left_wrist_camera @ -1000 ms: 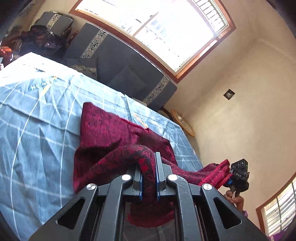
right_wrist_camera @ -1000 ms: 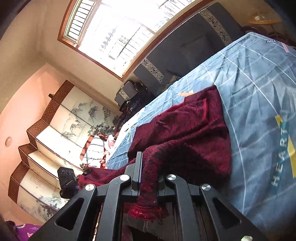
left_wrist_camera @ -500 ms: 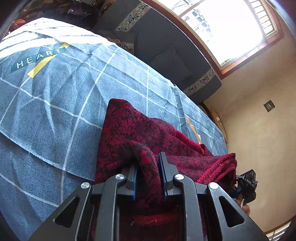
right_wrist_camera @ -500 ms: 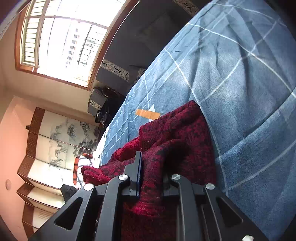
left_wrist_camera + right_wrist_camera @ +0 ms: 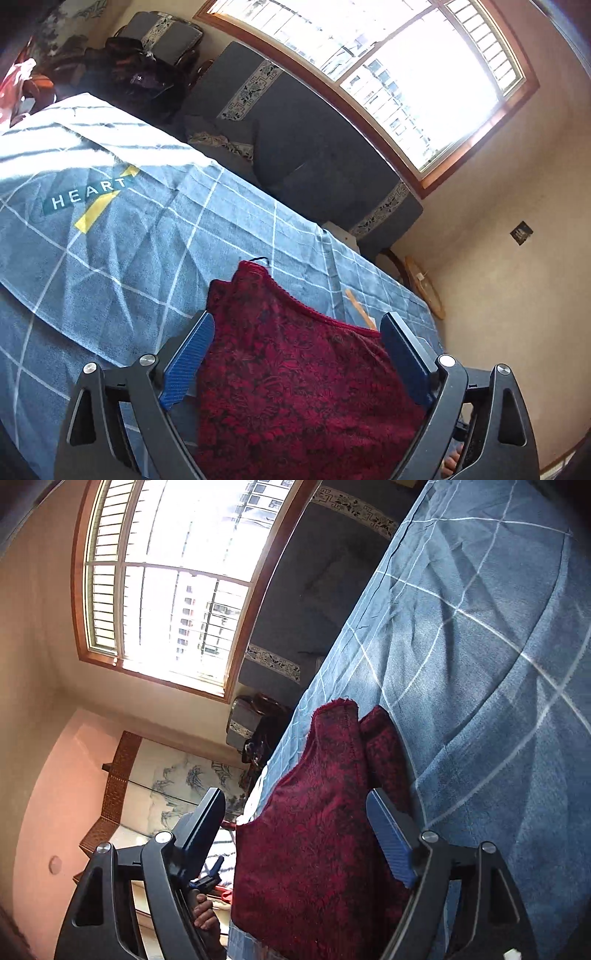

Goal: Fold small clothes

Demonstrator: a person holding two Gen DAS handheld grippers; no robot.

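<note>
Both tongs, left tongs point(image 5: 295, 354) and right tongs point(image 5: 299, 823), are opening now, so I let the red garment point(image 5: 295, 387) lie folded on the blue checked bed cover point(image 5: 147, 258). It lies between the jaws, but nothing presses it.

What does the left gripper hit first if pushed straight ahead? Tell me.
Most likely the dark red garment, which already lies between the opening jaws of the left gripper; beyond it comes the blue checked bedsheet. Depth is uncertain.

Dark red garment point(image 5: 295, 376) with black floral pattern; blue bedsheet point(image 5: 147, 240) crossed by white lines (a yellow-and-teal "HEART" logo).
</note>
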